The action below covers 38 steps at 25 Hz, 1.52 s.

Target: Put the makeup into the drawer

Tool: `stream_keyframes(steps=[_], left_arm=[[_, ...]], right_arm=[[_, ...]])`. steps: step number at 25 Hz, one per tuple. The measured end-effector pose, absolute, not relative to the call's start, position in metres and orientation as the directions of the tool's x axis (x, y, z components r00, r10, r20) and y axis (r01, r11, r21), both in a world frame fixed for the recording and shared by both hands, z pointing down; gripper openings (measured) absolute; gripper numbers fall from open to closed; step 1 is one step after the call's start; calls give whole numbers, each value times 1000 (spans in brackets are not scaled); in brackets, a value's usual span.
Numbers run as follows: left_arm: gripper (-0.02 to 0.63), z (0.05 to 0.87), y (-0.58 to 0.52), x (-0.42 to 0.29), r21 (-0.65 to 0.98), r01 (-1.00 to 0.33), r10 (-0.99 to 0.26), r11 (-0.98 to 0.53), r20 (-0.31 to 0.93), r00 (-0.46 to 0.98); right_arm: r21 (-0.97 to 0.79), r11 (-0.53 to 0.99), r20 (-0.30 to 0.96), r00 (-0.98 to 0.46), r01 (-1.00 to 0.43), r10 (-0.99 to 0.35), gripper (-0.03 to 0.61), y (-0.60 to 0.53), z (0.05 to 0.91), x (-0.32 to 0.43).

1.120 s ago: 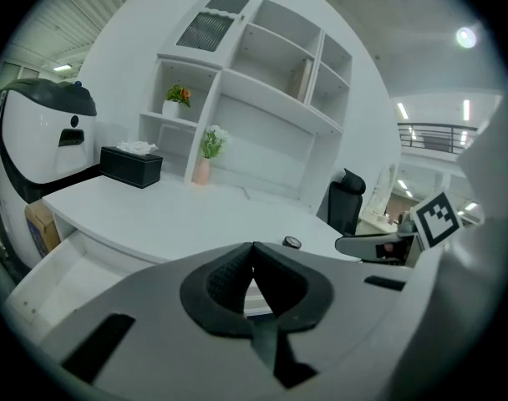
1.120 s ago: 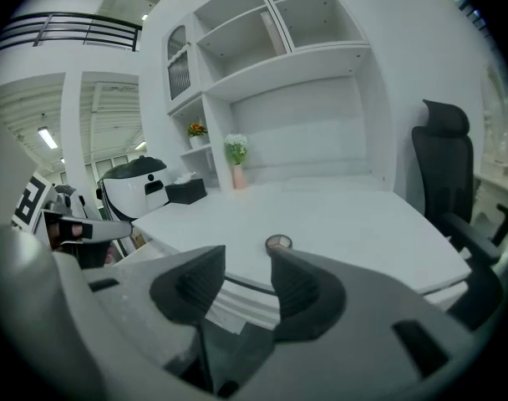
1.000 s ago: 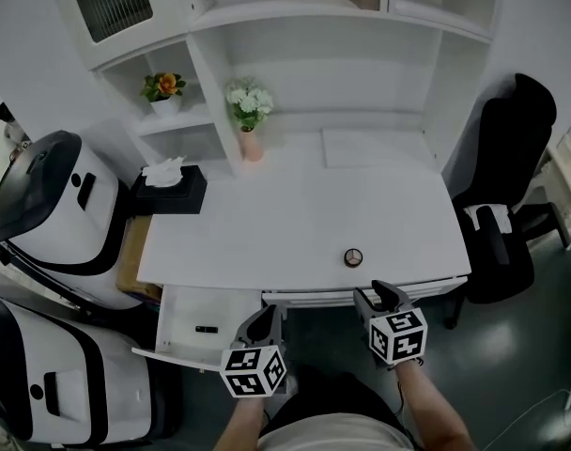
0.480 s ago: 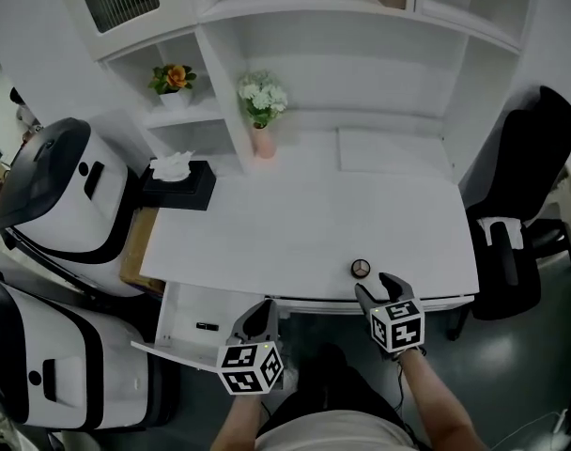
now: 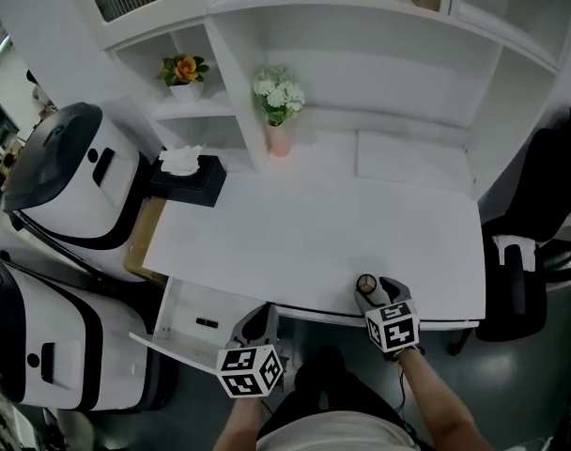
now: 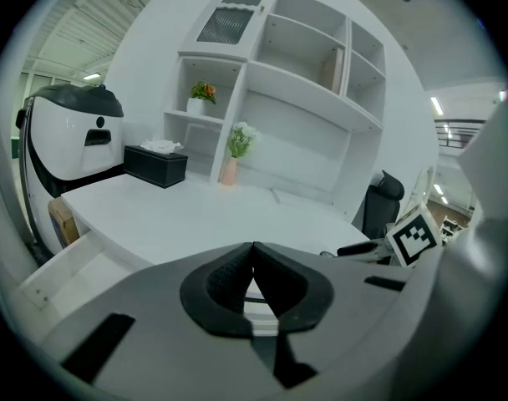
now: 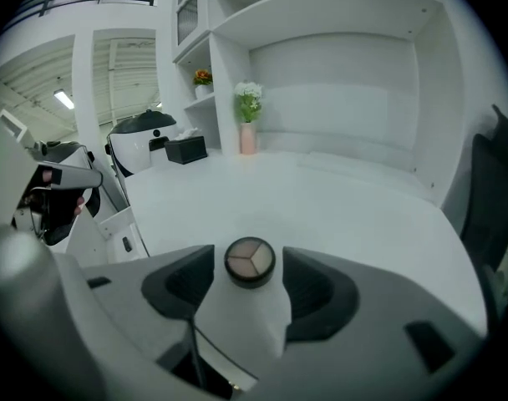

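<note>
Your left gripper (image 6: 252, 256) hangs just in front of the desk (image 5: 295, 233), off its front edge; its jaws are pressed together and hold nothing. In the head view its marker cube covers the near corner of the drawer (image 5: 187, 310). The drawer stands pulled out below the desk's front left corner. A small dark thing (image 5: 207, 322) lies inside it, too small to name.

Your right gripper (image 5: 376, 291) reaches over the front edge, nearer the front right corner. Its jaws have just been opening and now stand wide apart. The compact (image 7: 250, 261) sits on the desk between them, just inside the front edge, with a gap on each side, so neither pad presses on it. From the head view the gripper hides part of the compact.

Farther back, a tissue box (image 5: 190, 178) sits at the left edge. A vase (image 5: 278, 137) of white flowers stands against the back, beside the shelf upright. A potted orange flower (image 5: 184, 69) sits on a shelf above the box.

The chair (image 5: 539, 252) by the right edge is cut off by the frame. So are the white and black machines (image 5: 69, 186) left of the desk.
</note>
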<state>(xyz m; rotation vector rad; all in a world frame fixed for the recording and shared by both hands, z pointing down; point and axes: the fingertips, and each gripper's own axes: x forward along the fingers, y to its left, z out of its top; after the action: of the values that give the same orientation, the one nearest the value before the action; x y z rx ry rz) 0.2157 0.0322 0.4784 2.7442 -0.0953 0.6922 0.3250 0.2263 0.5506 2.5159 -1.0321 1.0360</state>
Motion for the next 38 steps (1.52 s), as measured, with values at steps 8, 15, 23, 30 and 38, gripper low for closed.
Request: stream_keyframes(steps=[8, 15, 23, 30, 38], left_arm=[[3, 482, 32, 225, 282, -179, -22, -943, 482, 876], [3, 482, 26, 227, 278, -219, -61, -935, 483, 873], [3, 482, 29, 229, 272, -247, -89, -930, 485, 870], [3, 476, 27, 225, 260, -293, -142, -920, 477, 867], [3, 468, 11, 199, 242, -395, -252, -886, 466, 848]], right_arm=[[-49, -675, 730, 435, -736, -527, 241, 217, 566, 330], [-62, -675, 741, 419, -735, -524, 239, 216, 569, 335], [-60, -654, 730, 414, -754, -543, 227, 218, 569, 335], [-91, -617, 702, 389, -782, -596, 225, 213, 553, 332], [-88, -499, 657, 326, -862, -679, 225, 181, 532, 315]])
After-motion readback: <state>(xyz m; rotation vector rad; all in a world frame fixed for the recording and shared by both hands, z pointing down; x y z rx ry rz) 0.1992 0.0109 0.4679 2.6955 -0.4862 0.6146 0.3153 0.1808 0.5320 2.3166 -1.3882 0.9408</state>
